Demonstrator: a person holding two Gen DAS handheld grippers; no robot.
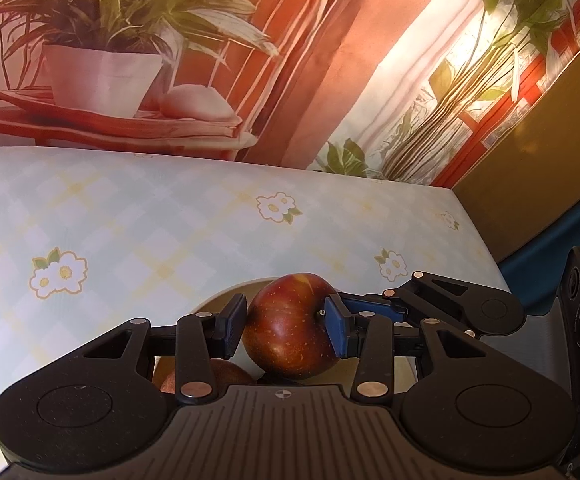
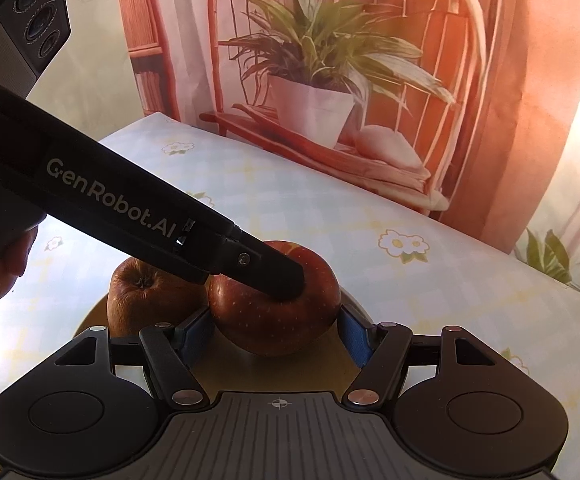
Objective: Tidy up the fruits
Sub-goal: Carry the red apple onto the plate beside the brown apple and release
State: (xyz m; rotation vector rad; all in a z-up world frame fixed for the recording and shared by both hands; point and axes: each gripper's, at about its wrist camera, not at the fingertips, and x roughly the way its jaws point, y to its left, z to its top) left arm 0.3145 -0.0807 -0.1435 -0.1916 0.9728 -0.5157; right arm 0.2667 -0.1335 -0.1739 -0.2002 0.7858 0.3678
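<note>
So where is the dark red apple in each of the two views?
Left wrist view: the dark red apple is low in the centre, between the left claw's pads.
Right wrist view: low centre, on the yellow plate, the left claw across its top.
Shared landmark: the wrinkled apple beside it.

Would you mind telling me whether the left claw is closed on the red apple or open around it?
Closed on it: in the left wrist view, both blue pads of the left claw press against the red apple.

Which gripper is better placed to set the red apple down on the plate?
Left: the left gripper is clamped on the red apple above the plate; the right gripper only straddles it.
</note>
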